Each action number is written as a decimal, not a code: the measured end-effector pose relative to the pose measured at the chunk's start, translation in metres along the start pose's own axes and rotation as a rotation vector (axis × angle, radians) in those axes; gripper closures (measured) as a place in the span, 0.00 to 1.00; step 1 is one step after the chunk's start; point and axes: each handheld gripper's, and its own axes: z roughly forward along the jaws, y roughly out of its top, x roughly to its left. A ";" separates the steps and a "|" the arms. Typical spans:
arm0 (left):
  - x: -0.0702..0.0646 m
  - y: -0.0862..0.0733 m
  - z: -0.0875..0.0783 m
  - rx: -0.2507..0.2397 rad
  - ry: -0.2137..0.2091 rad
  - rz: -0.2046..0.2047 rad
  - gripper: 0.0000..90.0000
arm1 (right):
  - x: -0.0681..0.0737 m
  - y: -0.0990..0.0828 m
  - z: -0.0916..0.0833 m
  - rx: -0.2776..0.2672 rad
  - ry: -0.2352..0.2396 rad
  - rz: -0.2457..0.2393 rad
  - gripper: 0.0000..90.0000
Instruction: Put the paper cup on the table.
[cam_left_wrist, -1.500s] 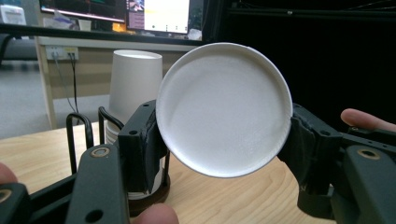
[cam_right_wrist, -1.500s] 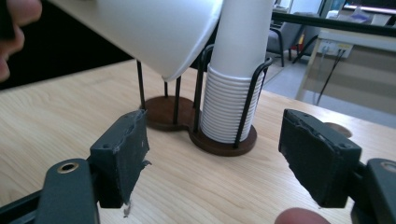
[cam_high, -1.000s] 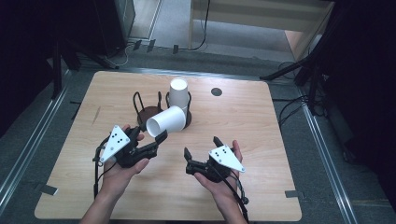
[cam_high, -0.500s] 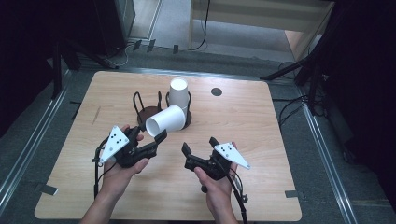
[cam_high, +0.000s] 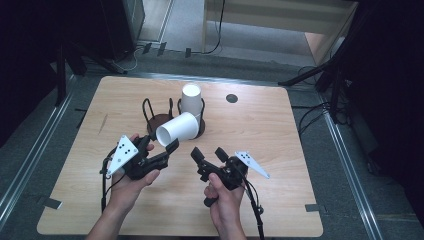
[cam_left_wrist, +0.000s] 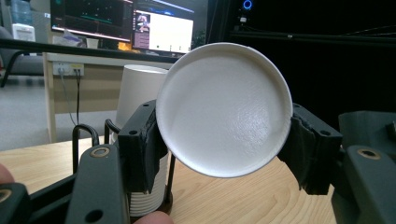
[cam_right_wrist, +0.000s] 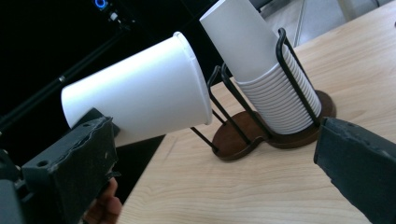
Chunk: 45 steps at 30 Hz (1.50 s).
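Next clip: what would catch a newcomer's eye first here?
The white cup held on its side above the table's middle, clamped near its base by the left gripper. Just behind it stands a stack of upturned cups in the right ring of a black wire holder, whose left ring holds none. The right gripper, jaws open, points toward the held cup from the right.

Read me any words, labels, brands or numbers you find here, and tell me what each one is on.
Nothing here is readable.
White paper cup: plain, no print.
Stack of white paper cups: plain.
Computer monitors behind the table: screen content too small and blurred to read.
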 end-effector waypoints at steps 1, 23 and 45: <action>0.000 0.000 0.000 0.002 -0.001 0.000 0.40 | 0.000 0.000 0.000 -0.001 0.005 0.017 0.00; -0.009 -0.014 0.007 -0.018 -0.035 0.004 0.40 | 0.007 0.003 0.005 0.008 0.056 0.418 0.00; -0.023 -0.021 0.012 -0.013 -0.101 0.019 0.40 | 0.002 0.005 0.020 0.030 0.065 0.745 0.00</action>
